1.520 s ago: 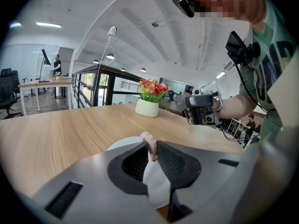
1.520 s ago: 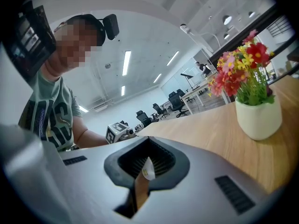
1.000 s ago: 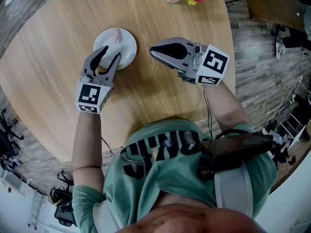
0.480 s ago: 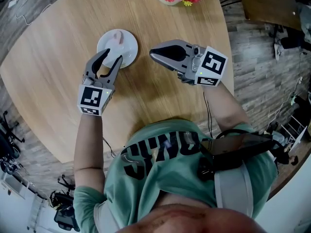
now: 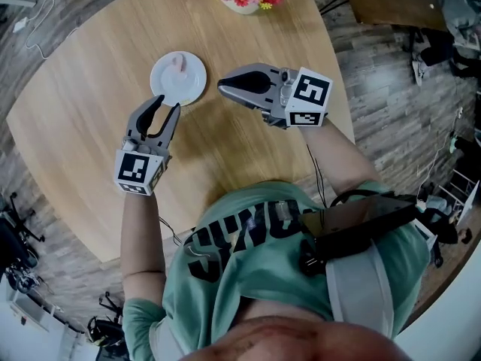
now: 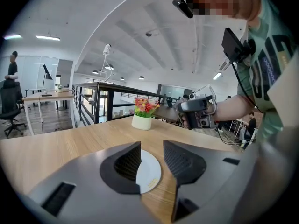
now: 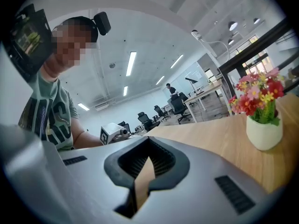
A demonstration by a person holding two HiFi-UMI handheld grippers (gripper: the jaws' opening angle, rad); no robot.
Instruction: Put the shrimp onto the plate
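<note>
**Mia:** Is it bright here?

**Ben:** Yes. Long white strip lights on the ceiling (image 7: 131, 63) shine down. In the head view, the round pale wooden table (image 5: 83, 126) is lit evenly all over.

**Mia:** Any shadows?

**Ben:** Only soft, faint ones on the wood, close to the left grey gripper (image 5: 167, 104) and the right grey gripper (image 5: 223, 86).

**Mia:** Any glare?

**Ben:** The small round white plate (image 5: 169, 85) is so bright it looks washed out.

**Mia:** Is anything bent or fuzzy?

**Ben:** Both gripper views are round with black corners, and lines curve near the edges. The grey parts right by the lens look soft. The red and pink flowers in a white pot (image 7: 262, 125) look sharp
</note>
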